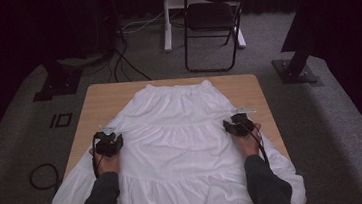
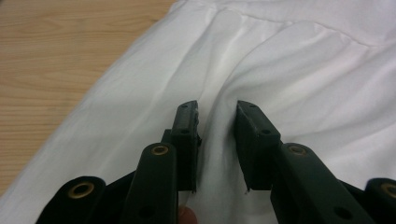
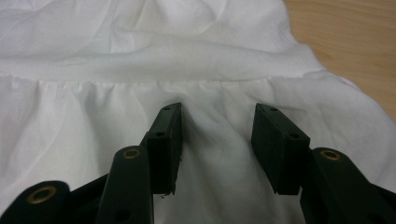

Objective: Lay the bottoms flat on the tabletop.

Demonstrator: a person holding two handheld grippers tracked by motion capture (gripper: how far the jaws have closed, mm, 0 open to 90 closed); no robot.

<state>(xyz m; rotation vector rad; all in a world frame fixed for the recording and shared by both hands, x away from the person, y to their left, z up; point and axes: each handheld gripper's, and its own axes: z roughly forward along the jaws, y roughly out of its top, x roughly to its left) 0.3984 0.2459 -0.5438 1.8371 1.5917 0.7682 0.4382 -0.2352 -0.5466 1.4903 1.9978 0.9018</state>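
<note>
Left gripper [image 1: 108, 143] at nine o'clock and right gripper [image 1: 238, 125] at three straddled skirt [image 1: 182, 132] folds, half-open, unclamped; both should pinch evenly

The high view looks forward and down over the whole counter [image 1: 99, 97]. Both gripper views sit close above the white skirt [image 1: 182, 132], which all three share.

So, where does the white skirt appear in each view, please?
High view: white skirt spread over the middle of the table, waistband far.
Left gripper view: centre and right, bunched between the jaws.
Right gripper view: everywhere but the upper right.
Shared landmark: the wooden table.
</note>
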